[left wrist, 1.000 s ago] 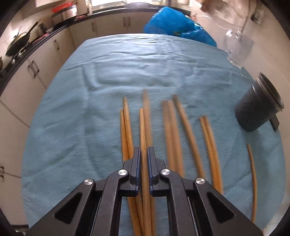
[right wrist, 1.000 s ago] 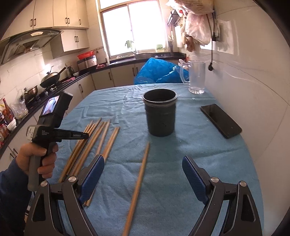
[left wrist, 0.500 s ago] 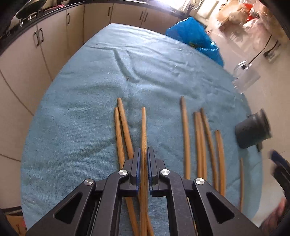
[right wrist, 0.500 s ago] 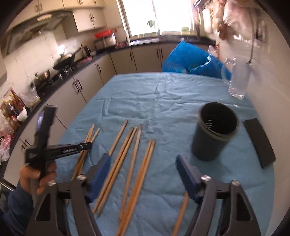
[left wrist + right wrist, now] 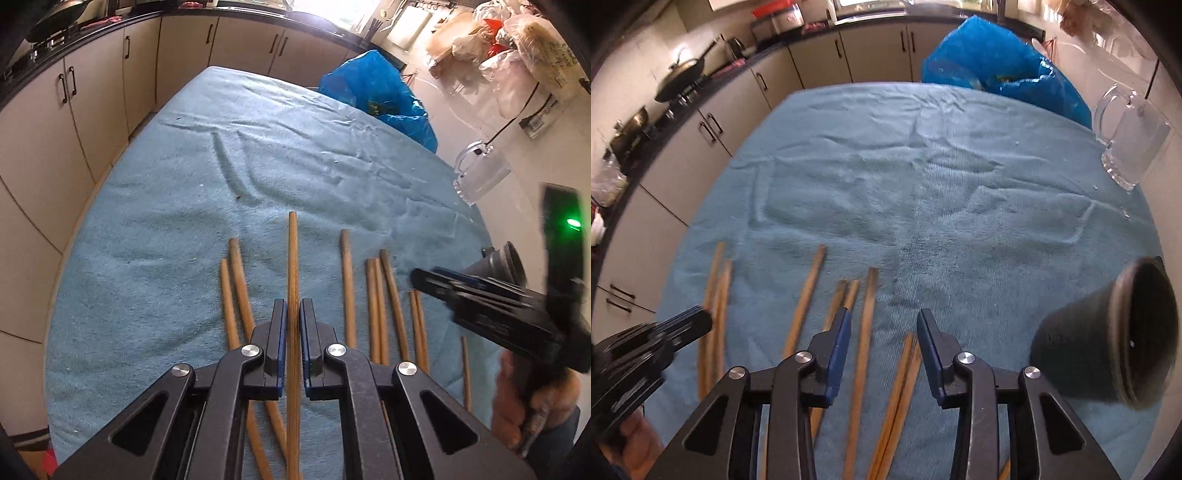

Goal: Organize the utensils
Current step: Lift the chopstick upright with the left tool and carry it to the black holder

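1. The scene was a kitchen with beige cabinets, and a table covered by a wrinkled blue towel [image 5: 229, 177] filled both views.
2. Wooden chopsticks [image 5: 805, 295] lay scattered roughly parallel across the near part of the towel, some touching in pairs, others apart.
3. The left gripper [image 5: 292, 314] had its jaws clamped on one chopstick [image 5: 292, 258], which ran straight forward between the pads and past them; whether it was lifted clear of the towel could not be told.
4. The right gripper [image 5: 882, 325] hung with its jaws spread, nothing between them, above a few chopsticks near the middle of the spread.
5. The dark holder cup [image 5: 1108, 350] stood on the towel off to the right, apart from the nearest chopsticks; it looked tilted in the right wrist view, probably lens distortion.
6. A clear glass mug [image 5: 1130, 136] and a blue plastic bag [image 5: 993, 66] sat at the far right edge, well away from the work.
7. The step in hand appeared to be the pickup: one stick gripped by the left tool, none visibly in the cup yet, so the task seemed near its start.
8. The next move likely called for carrying the gripped stick right to the cup, tipping it upright over the mouth, then letting go; the right tool would need to lower and straddle a single stick rather than a touching pair.
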